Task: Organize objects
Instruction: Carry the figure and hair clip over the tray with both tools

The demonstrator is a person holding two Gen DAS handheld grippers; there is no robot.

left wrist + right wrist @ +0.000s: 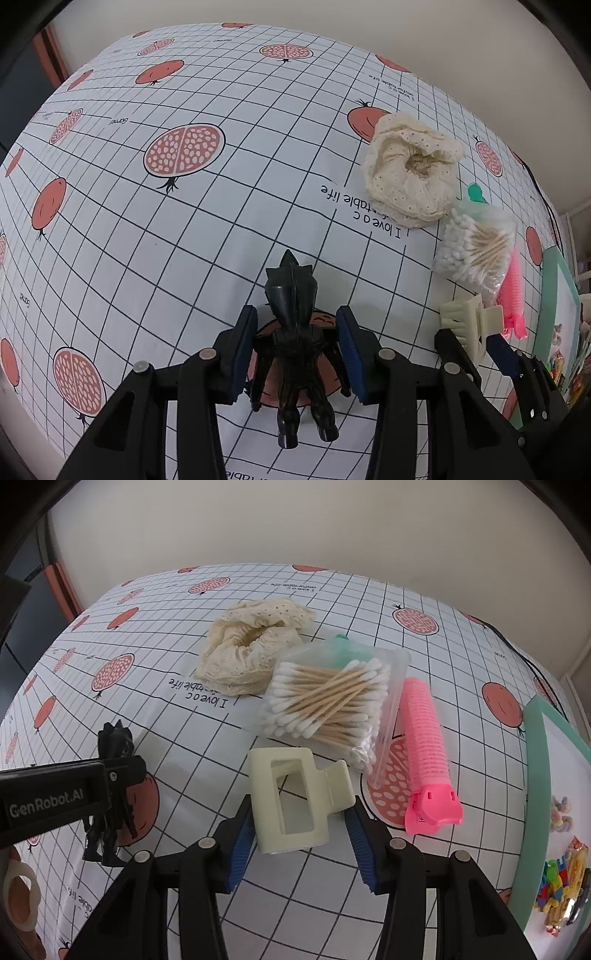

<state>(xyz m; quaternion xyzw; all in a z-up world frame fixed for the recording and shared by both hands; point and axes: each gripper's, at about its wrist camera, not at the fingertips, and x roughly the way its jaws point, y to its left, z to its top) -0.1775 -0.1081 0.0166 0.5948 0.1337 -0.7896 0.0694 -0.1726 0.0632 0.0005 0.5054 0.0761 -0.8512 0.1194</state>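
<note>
Surface: a table under a white grid-pattern cloth (221, 229) printed with pomegranates, backed by a plain cream wall; its far edge curves across the top of both views.
Open room: the cloth's whole left half lies bare in the left wrist view.
Left gripper (297, 350): fingers spread wide on either side of a black toy figure (295, 332) lying on the cloth; the pads stand just beside it, not touching.
Right gripper (301, 843): fingers parted around a cream hair claw clip (291, 801); whether the pads touch it cannot be told.
Cluster: a cream lace scrunchie (251, 650), a clear bag of cotton swabs (328, 701) and a pink hair roller clip (424, 746) sit close together beyond the claw clip.
Right edge: a green-rimmed tray (533, 775) with colourful small items borders the cluster.
</note>
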